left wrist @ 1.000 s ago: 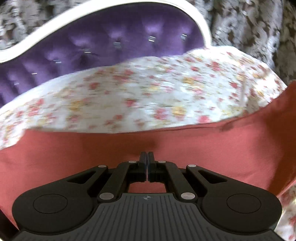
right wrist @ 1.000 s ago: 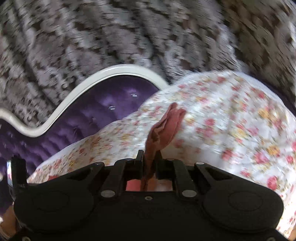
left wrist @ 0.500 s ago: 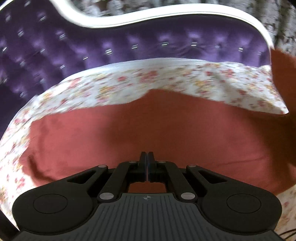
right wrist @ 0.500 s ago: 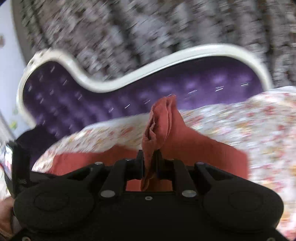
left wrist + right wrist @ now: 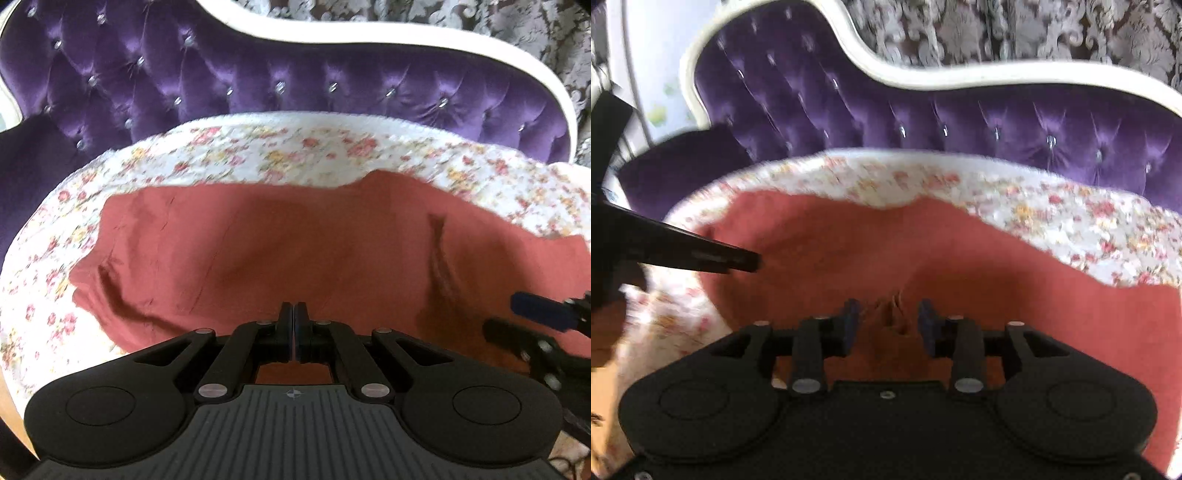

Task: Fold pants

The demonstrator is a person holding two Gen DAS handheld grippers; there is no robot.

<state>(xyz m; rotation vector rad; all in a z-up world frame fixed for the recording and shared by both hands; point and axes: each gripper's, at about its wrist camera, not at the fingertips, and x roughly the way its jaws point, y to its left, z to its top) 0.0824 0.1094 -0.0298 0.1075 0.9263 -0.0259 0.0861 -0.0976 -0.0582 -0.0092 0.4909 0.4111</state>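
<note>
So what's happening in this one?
A person with two handheld grippers is folding rust-red pants on a floral bedspread before a purple tufted headboard. The left gripper is shut at the cloth's near edge; the right gripper is open, a bunched fold between its fingers.

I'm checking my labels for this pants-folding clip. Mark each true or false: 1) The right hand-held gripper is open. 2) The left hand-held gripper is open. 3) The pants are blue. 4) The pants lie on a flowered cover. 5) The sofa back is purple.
1) True: the right hand-held gripper has its fingers apart.
2) False: the left hand-held gripper is shut.
3) False: the pants are rust red.
4) True: the flowered cover lies under them.
5) True: the sofa back is purple.
</note>
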